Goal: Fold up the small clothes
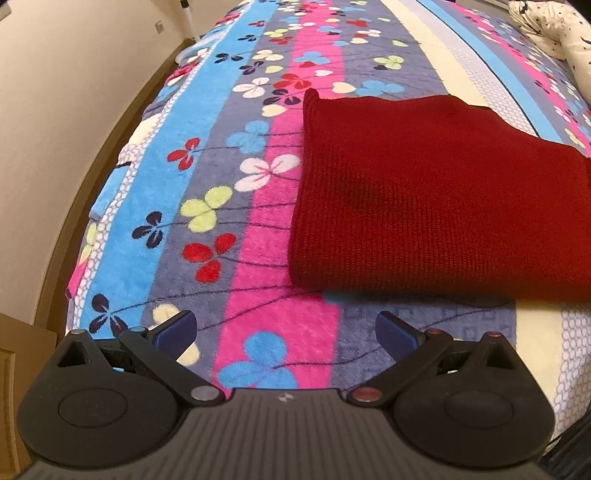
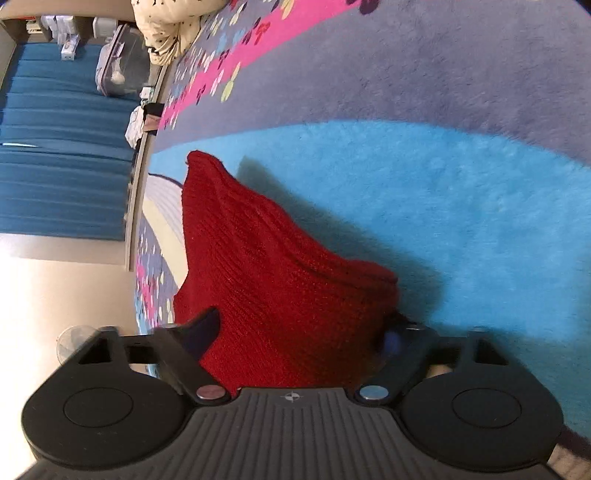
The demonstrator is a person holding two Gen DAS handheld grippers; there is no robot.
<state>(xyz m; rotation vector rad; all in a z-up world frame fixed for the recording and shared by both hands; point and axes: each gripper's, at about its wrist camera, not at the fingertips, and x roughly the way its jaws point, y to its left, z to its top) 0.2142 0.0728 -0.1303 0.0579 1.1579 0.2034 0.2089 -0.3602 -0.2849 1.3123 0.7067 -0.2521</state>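
Note:
A dark red knitted garment (image 1: pixel 436 192) lies folded flat on a bed covered by a striped flowered blanket (image 1: pixel 221 177). My left gripper (image 1: pixel 286 328) is open and empty, a little in front of the garment's near edge. In the right wrist view the same red garment (image 2: pixel 280 280) fills the space between the fingers of my right gripper (image 2: pixel 299 336), which are spread wide around its thick folded edge. One fingertip (image 2: pixel 205 328) lies on top of the cloth, the other (image 2: pixel 393 338) sits at its far side near the blue stripe (image 2: pixel 443 206).
A cream dotted pillow or quilt (image 1: pixel 554 29) lies at the bed's far right. A wall (image 1: pixel 55 92) with a brown skirting runs along the bed's left side. Blue curtains (image 2: pixel 62 147) and a clear storage box (image 2: pixel 122 62) show beyond the bed.

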